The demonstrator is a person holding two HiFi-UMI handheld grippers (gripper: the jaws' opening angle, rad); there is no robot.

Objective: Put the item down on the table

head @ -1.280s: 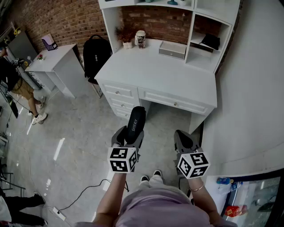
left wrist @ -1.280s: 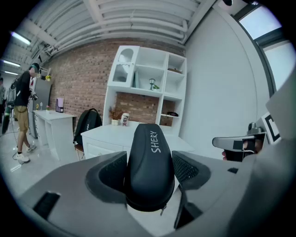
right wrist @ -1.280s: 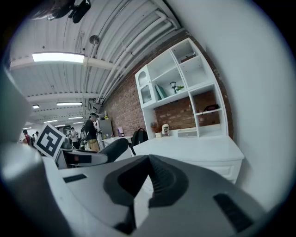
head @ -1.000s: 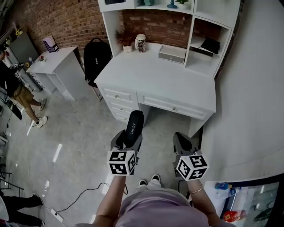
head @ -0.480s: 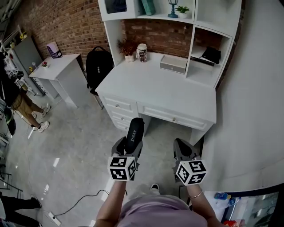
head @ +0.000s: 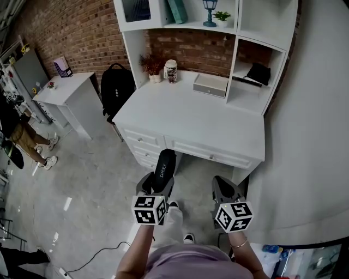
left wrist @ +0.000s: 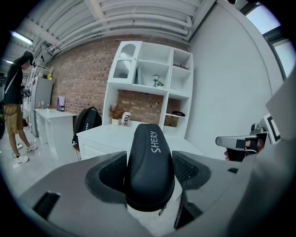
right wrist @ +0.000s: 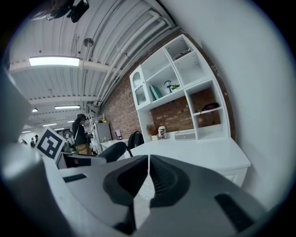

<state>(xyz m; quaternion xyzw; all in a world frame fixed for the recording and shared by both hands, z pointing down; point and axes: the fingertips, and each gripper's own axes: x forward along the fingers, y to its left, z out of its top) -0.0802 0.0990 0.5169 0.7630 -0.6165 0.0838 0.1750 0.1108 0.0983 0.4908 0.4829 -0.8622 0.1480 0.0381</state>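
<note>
A black oblong case with white lettering sticks out from between the jaws of my left gripper, which is shut on it. It hangs in the air in front of the white desk, short of the desk's front edge. My right gripper is beside it, jaws pressed together with nothing held. In the right gripper view, the case shows at left.
At the back of the desk stand a small plant, a patterned cup and a grey box. A shelf unit rises above. A black backpack leans left of the desk, by a small white table. A person stands far left.
The view has shifted so that the desk sits closer and lower in the frame. Both grippers keep the same pose and the case stays in the left one.
</note>
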